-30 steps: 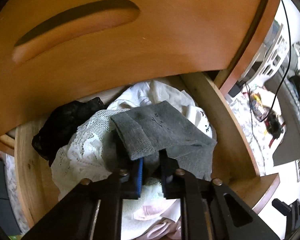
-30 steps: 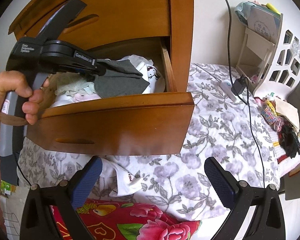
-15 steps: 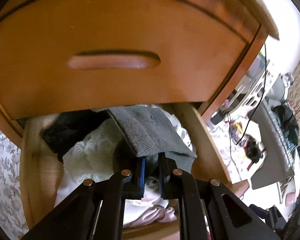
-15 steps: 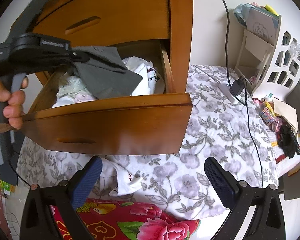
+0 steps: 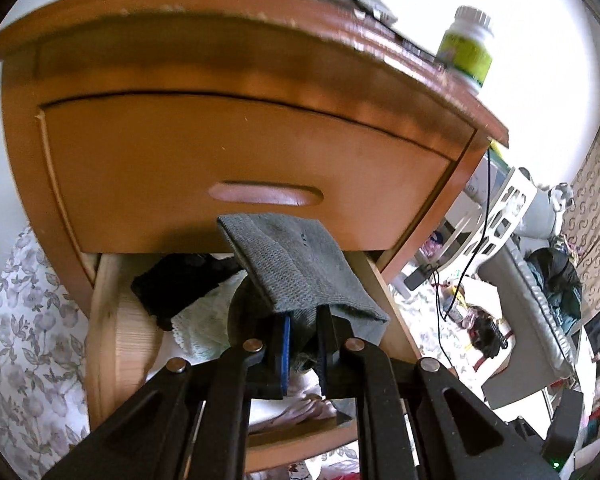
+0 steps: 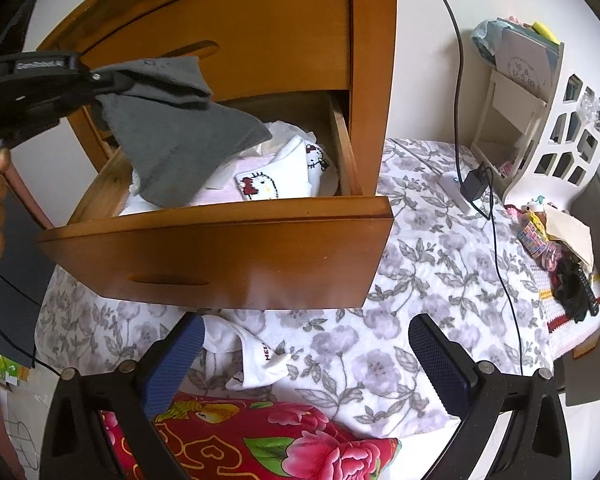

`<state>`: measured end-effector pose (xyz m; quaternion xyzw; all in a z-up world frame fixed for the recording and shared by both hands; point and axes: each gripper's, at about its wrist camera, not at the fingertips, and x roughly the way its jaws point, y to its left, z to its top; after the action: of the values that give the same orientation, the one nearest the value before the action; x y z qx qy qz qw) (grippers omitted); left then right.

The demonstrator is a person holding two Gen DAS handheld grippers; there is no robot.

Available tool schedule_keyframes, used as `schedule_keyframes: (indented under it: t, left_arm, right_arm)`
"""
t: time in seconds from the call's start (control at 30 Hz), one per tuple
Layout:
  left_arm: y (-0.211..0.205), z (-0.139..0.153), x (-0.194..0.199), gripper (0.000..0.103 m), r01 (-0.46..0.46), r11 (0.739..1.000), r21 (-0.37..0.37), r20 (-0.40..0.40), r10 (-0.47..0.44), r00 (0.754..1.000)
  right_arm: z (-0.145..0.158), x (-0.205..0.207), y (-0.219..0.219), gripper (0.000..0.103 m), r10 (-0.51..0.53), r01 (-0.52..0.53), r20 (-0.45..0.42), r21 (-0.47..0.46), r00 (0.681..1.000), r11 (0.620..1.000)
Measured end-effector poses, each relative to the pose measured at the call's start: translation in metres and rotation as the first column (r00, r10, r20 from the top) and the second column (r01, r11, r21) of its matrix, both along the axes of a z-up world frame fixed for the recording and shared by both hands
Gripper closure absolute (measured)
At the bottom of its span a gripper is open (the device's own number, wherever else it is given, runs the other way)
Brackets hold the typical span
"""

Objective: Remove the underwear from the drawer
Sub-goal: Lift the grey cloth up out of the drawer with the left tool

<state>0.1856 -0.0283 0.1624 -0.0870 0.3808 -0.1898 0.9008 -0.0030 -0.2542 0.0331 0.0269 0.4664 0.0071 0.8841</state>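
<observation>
Right wrist view: the grey underwear [image 6: 180, 132] is seen at upper left, pinched in the clenched left gripper [image 5: 302, 344] and lifted above the open drawer [image 6: 220, 256], one corner hanging low over the white clothes [image 6: 284, 176]. Extraction is judged nearly done; carrying clear and setting down remain. The right gripper [image 6: 304, 364] is spread wide, empty, at the bottom.

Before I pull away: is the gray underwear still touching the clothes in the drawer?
Cannot tell. In the right wrist view the gray underwear, clamped in the left gripper, hangs with its lower corner overlapping the white clothes; no gap or contact shows plainly.
</observation>
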Motion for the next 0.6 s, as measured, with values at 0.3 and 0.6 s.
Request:
schedule_keyframes:
  t: [0.3,0.6]
  left_arm:
    - [0.023,0.022,-0.02,0.093,-0.037,0.999,-0.033,0.06,0.039,0.997]
    - [0.044,0.044,-0.045,0.093,-0.071,0.996,-0.053,0.123,0.077,0.989]
  right_arm:
    - [0.008,-0.007,0.005,0.0,0.003,-0.003,0.017,-0.006,1.0,1.0]
    - [0.015,-0.013,0.011,0.0,0.013,-0.012,0.032,-0.013,0.999,1.0]
